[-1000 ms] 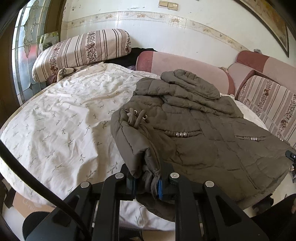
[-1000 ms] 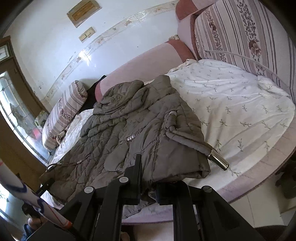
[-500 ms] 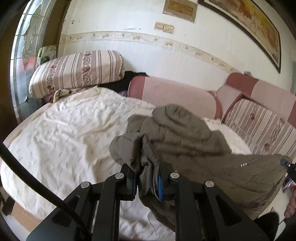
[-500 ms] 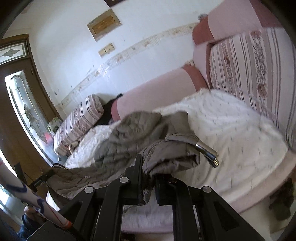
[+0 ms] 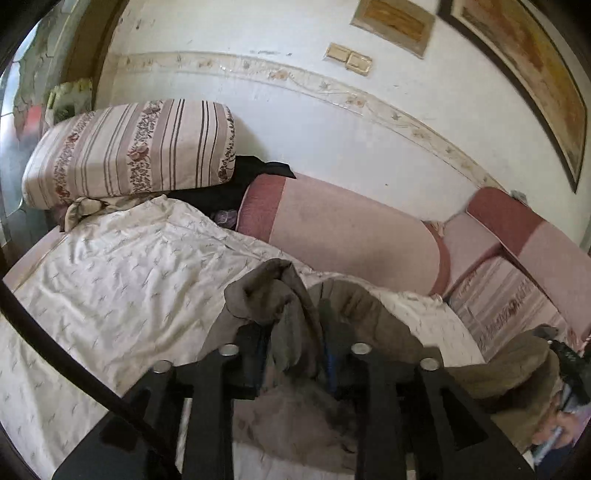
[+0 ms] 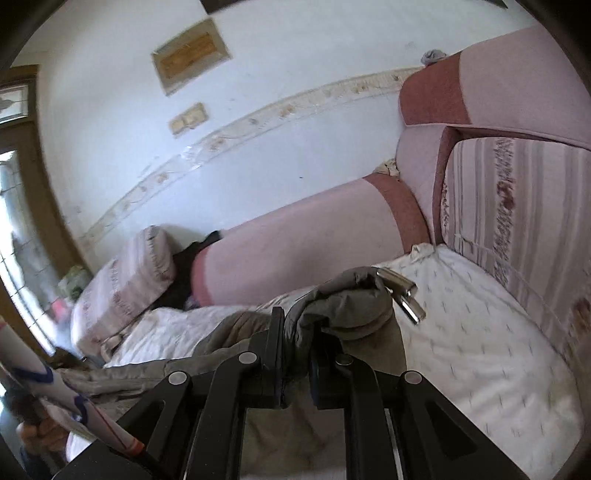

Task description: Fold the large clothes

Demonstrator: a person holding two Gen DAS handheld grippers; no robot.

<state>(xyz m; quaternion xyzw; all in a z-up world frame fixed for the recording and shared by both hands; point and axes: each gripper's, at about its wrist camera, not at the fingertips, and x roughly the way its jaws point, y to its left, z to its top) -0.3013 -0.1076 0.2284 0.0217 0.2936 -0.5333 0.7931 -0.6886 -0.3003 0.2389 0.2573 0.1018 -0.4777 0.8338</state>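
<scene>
Most of the jacket (image 5: 362,314) is hidden behind the left gripper (image 5: 295,350) and right gripper (image 6: 297,354) — each clamped on a bunched edge, lifted above the bed (image 6: 480,350). Motion blur smears detail. Behind the bed — a pink headboard (image 5: 351,236) and white wall (image 5: 295,118).

Nothing legible anywhere here. The gold plaque (image 5: 393,24) on the wall in the left wrist view shows only a brownish smear, and the same plaque (image 6: 192,55) in the right wrist view is too blurred for letters. The framed picture (image 5: 524,70) shows no readable writing. The switch plate (image 5: 349,59) is blank, with no words, brands or numbers.
</scene>
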